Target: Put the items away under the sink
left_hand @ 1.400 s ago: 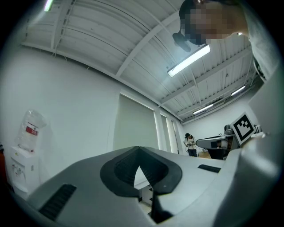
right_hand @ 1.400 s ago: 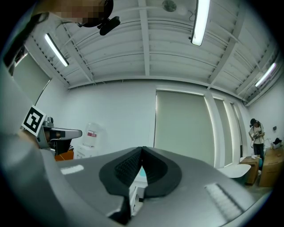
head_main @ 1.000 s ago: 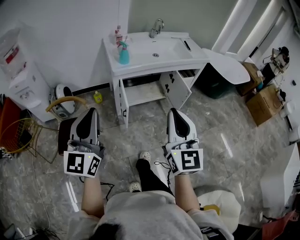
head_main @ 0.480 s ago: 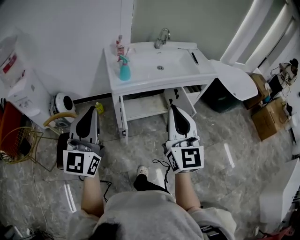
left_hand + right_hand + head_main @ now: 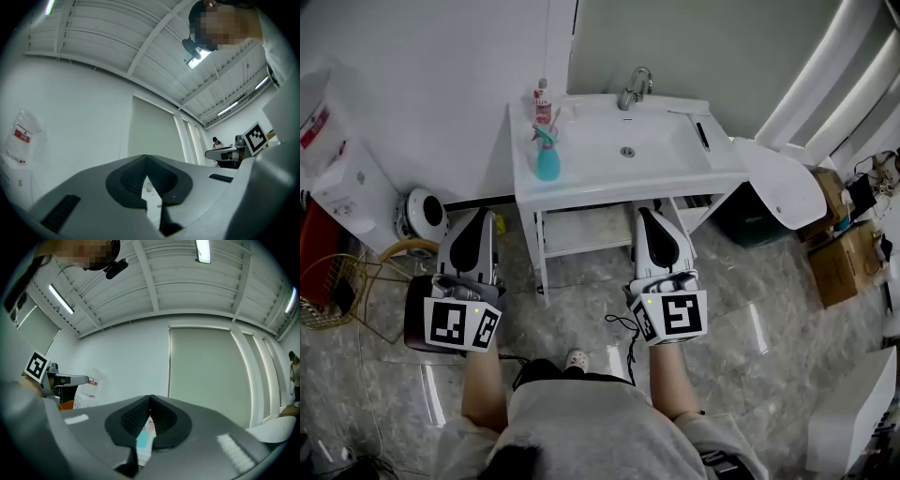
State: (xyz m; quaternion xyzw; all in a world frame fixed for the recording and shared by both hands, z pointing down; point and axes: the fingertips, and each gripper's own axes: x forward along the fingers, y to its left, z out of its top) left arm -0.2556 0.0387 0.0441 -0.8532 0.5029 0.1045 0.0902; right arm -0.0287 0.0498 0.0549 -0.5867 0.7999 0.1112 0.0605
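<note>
A white sink vanity (image 5: 581, 190) stands ahead, with its cabinet doors swung open below and a bare shelf (image 5: 586, 231) inside. On the counter's left side are a teal spray bottle (image 5: 547, 156) and a small pink-labelled bottle (image 5: 543, 104). A thin black item (image 5: 702, 135) lies at the right of the basin. My left gripper (image 5: 485, 218) and right gripper (image 5: 646, 215) are held side by side in front of the cabinet, both shut and empty. In the right gripper view, the teal bottle (image 5: 142, 439) shows past the closed jaws of the right gripper (image 5: 150, 397). The left gripper (image 5: 146, 157) points at the wall, jaws together.
A water dispenser (image 5: 347, 178), a round white appliance (image 5: 422, 215), a wire basket (image 5: 333, 281) and a dark stool (image 5: 420, 319) stand at the left. At the right are a white board (image 5: 786, 184) over a dark bin (image 5: 748, 225) and cardboard boxes (image 5: 848, 263).
The person has walked toward the sink, so the vanity is nearer and both grippers now reach its open front. The jaws stay shut.
</note>
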